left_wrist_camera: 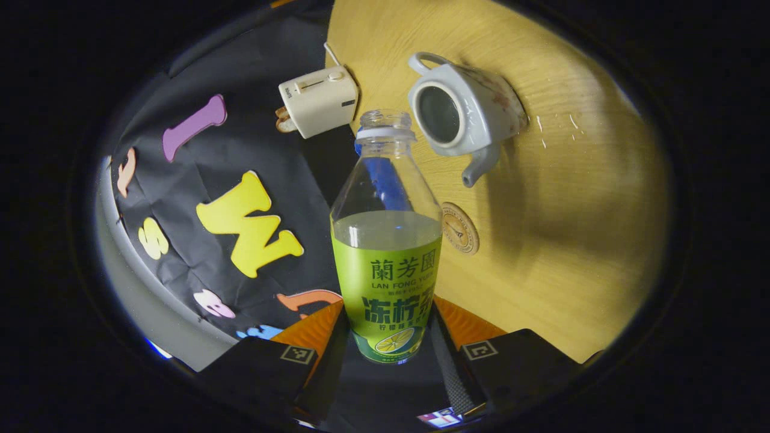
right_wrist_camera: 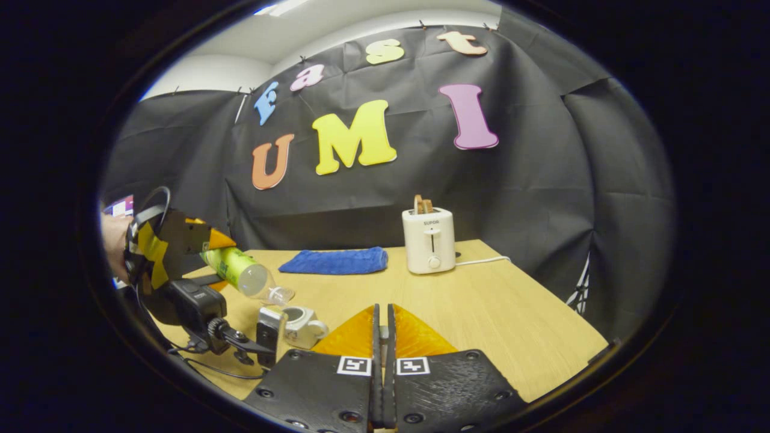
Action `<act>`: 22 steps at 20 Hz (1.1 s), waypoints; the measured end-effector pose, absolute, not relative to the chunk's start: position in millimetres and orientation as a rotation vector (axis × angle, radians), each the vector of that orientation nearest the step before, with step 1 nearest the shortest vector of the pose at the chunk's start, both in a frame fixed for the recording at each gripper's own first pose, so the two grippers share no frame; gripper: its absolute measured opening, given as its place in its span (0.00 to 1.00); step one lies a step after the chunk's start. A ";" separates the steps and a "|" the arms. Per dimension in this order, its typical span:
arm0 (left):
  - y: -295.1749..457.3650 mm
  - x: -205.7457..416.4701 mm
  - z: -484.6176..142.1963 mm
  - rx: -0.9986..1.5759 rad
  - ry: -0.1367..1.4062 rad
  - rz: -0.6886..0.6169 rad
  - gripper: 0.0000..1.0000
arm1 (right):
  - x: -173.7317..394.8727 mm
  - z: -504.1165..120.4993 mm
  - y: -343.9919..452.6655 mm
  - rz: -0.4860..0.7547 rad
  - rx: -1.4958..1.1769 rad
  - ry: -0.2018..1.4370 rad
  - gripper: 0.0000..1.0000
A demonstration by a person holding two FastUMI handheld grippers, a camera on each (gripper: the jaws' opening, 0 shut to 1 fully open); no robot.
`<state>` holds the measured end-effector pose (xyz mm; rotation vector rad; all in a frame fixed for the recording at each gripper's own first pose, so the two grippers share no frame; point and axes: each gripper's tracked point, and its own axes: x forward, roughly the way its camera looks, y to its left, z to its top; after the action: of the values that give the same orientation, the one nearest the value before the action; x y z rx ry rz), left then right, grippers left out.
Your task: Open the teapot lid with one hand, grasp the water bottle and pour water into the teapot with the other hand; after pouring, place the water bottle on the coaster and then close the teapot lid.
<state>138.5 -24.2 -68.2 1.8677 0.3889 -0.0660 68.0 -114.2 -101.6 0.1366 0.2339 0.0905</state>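
Gripping the water bottle [left_wrist_camera: 386,240] low on its label, the left gripper [left_wrist_camera: 388,352] is tilting its uncapped neck toward the open teapot [left_wrist_camera: 463,111] on the table [left_wrist_camera: 577,252]. The coaster [left_wrist_camera: 460,228] is lying near the spout. The right gripper [right_wrist_camera: 381,337] is clamping something small, hard to identify. A toaster [right_wrist_camera: 428,239] and blue cloth [right_wrist_camera: 337,261] are sitting farther back.

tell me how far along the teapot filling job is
Done: the white ceramic teapot is open, no lid on its mouth. In hand: the left gripper holds the uncapped green-labelled plastic bottle, tipped toward the teapot, liquid inside. Left: finish pouring, stand the bottle on the round cork coaster, then close the lid.
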 end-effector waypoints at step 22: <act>-31.2 150.9 -45.5 0.108 0.134 -0.157 0.75 | 64.0 -77.5 -78.0 0.066 0.116 0.223 0.01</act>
<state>150.9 -31.2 -45.5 0.1075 0.1343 -0.1568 64.0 -78.0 -77.5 0.1158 0.2228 0.0659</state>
